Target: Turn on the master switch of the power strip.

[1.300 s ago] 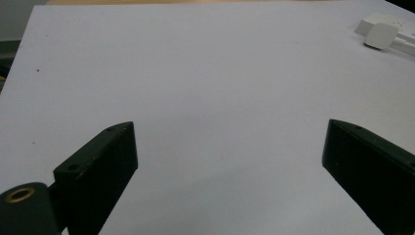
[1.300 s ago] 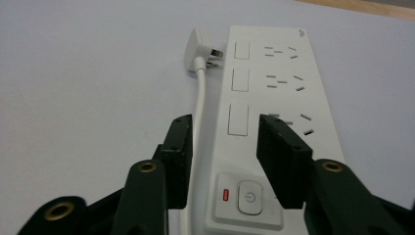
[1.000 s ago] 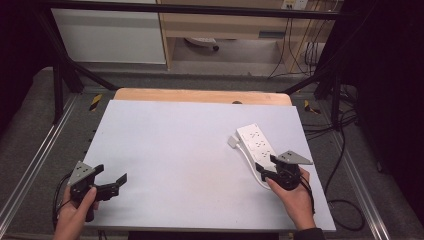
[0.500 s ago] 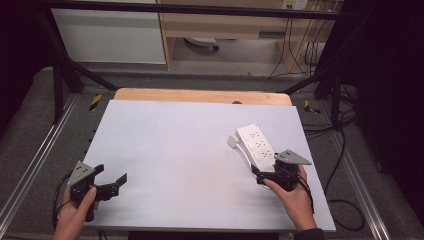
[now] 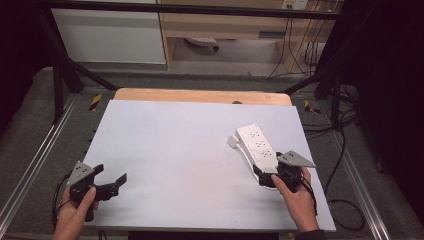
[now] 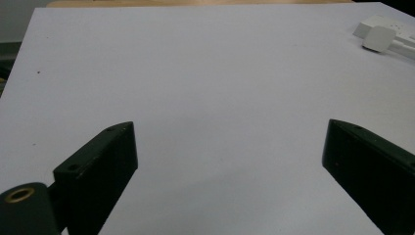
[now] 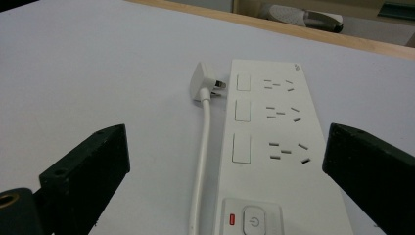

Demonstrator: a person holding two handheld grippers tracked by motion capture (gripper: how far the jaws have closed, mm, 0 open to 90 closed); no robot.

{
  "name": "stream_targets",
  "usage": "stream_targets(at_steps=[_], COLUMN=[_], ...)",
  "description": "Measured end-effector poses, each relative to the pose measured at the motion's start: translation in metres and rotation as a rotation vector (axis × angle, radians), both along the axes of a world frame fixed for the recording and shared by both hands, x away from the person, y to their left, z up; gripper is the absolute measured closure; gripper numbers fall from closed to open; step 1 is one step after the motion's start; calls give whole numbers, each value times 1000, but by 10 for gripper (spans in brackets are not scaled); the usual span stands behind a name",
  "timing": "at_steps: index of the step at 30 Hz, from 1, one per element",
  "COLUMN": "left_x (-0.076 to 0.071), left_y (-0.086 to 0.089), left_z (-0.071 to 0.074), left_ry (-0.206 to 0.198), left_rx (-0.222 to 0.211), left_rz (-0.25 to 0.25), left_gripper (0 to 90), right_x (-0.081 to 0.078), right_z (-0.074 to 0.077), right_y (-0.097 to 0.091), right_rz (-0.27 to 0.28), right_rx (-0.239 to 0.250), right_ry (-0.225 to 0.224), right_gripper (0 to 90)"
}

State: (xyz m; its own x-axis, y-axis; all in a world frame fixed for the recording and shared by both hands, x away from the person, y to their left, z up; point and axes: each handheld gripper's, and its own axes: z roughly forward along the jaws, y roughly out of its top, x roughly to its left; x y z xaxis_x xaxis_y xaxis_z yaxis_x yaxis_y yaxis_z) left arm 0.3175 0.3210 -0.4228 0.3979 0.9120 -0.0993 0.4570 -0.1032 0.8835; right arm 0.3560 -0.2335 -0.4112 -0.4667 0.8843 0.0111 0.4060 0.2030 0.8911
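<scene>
Now the right gripper (image 5: 274, 176) has just spread its jaws, releasing the white power strip (image 5: 257, 145); left gripper (image 5: 111, 185) waits released.

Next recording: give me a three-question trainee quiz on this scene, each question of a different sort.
1. True or false: the right gripper is clamped on the white plastic power strip.
2. Where does the white three-pin plug lie? A) pushed into a socket B) loose on the white table beside the strip C) between the jaws of the left gripper
3. Fill in: the strip has ___ sets of socket slots.

Key:
1. False; the jaws stand wide apart, having just opened, with the strip's near end between them but not pressed.
2. B
3. three
</scene>
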Motion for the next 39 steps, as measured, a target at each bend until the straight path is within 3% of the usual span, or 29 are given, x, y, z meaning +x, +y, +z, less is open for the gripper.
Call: stream_targets(at_steps=[26,39], left_x=[-1,-1], left_y=[1,1], left_z=[0,1], left_ry=[-2,-3], left_rx=[-4,-5], left_rz=[0,0], left_gripper=[62,62], right_x=[-19,-35], right_z=[12,12], right_y=[-14,-34], right_rz=[-9,-37], right_rx=[26,27], right_ry=[-46,-57], right_gripper=[19,24])
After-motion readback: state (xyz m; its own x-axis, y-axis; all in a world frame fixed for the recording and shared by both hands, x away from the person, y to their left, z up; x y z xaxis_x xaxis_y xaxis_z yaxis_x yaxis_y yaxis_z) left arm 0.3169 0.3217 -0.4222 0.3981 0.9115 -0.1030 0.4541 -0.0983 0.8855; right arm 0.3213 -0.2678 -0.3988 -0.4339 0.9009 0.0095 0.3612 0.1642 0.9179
